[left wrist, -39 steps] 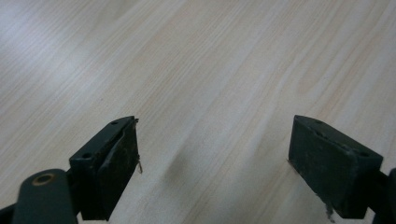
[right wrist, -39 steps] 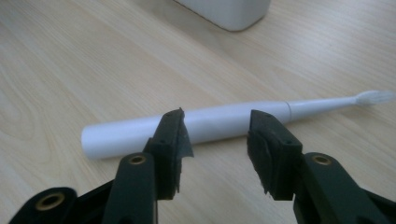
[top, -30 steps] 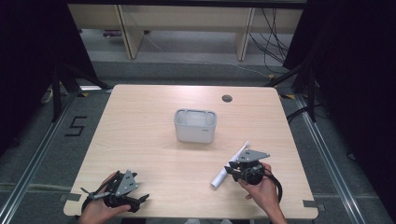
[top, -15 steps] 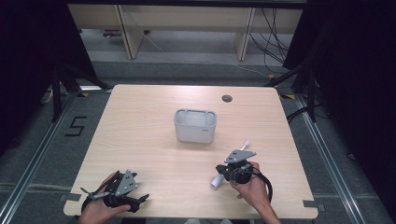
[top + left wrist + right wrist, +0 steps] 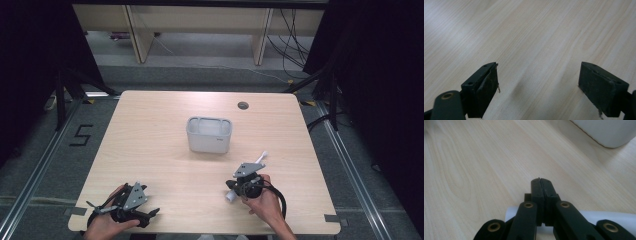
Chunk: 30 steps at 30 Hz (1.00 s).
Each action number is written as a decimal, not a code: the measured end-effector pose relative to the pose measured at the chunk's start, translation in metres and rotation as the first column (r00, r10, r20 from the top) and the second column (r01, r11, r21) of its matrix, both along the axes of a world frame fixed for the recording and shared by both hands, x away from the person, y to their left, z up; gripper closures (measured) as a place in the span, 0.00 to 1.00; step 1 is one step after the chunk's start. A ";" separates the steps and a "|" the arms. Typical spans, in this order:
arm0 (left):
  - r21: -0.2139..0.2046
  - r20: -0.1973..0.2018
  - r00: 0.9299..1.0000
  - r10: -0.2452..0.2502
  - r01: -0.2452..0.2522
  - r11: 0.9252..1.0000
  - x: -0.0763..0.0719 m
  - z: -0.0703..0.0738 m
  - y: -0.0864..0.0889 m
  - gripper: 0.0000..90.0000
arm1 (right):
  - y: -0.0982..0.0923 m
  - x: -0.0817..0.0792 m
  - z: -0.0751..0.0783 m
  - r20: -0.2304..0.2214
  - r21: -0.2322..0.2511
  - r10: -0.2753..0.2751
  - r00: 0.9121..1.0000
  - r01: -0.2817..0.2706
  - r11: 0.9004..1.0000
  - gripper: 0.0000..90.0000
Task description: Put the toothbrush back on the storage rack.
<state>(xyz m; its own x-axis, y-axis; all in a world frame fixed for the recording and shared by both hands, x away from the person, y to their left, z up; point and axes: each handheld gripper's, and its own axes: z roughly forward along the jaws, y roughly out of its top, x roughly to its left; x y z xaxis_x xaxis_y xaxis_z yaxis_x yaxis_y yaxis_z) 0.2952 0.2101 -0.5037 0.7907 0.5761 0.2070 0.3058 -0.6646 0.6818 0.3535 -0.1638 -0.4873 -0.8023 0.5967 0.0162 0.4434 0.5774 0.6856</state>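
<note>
Lower left of the frame: left tool (image 5: 150,214) jaws apart on bare bench (image 5: 150,150). Lower right: right tool (image 5: 541,185) jaws closed empty over white tube (image 5: 231,196), below white bin (image 5: 209,135).

my pale wood-grain table top (image 5: 155,150) looks smooth and matt; the white plastic rectangular tub (image 5: 209,135) is smooth, and my black gripper pads (image 5: 489,88) look worn matt.

Lab: black curtains (image 5: 30,60), floor rails (image 5: 350,165).
</note>
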 end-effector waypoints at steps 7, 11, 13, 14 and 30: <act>-0.004 0.001 1.000 0.001 -0.001 1.000 0.000 0.000 0.000 0.17 | 0.001 -0.001 -0.003 -0.034 -0.004 -0.003 0.999 0.003 1.000 1.00; -0.002 0.002 1.000 0.003 -0.003 1.000 0.000 0.000 0.001 0.17 | 0.001 -0.002 -0.004 -0.035 -0.017 0.010 0.999 -0.010 1.000 1.00; -0.007 0.002 1.000 0.004 -0.004 1.000 0.000 0.000 0.001 0.17 | 0.000 -0.003 -0.005 -0.033 -0.018 0.024 0.999 -0.025 1.000 1.00; -0.007 0.001 1.000 0.005 -0.005 1.000 0.001 0.000 0.001 0.17 | 0.000 -0.002 -0.006 -0.025 -0.009 0.023 0.999 -0.023 1.000 1.00; 0.000 0.001 1.000 0.008 -0.008 1.000 0.001 0.000 0.002 0.17 | -0.022 -0.014 -0.010 -0.075 -0.012 0.014 0.997 -0.015 1.000 1.00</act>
<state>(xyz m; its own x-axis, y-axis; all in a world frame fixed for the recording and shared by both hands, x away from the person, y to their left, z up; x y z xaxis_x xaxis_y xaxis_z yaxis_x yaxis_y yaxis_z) 0.2960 0.2119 -0.5034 0.7862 0.5820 0.2077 0.3103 -0.6625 0.6818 0.3393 -0.1856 -0.4975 -0.8077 0.5855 0.0693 0.4847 0.5926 0.6434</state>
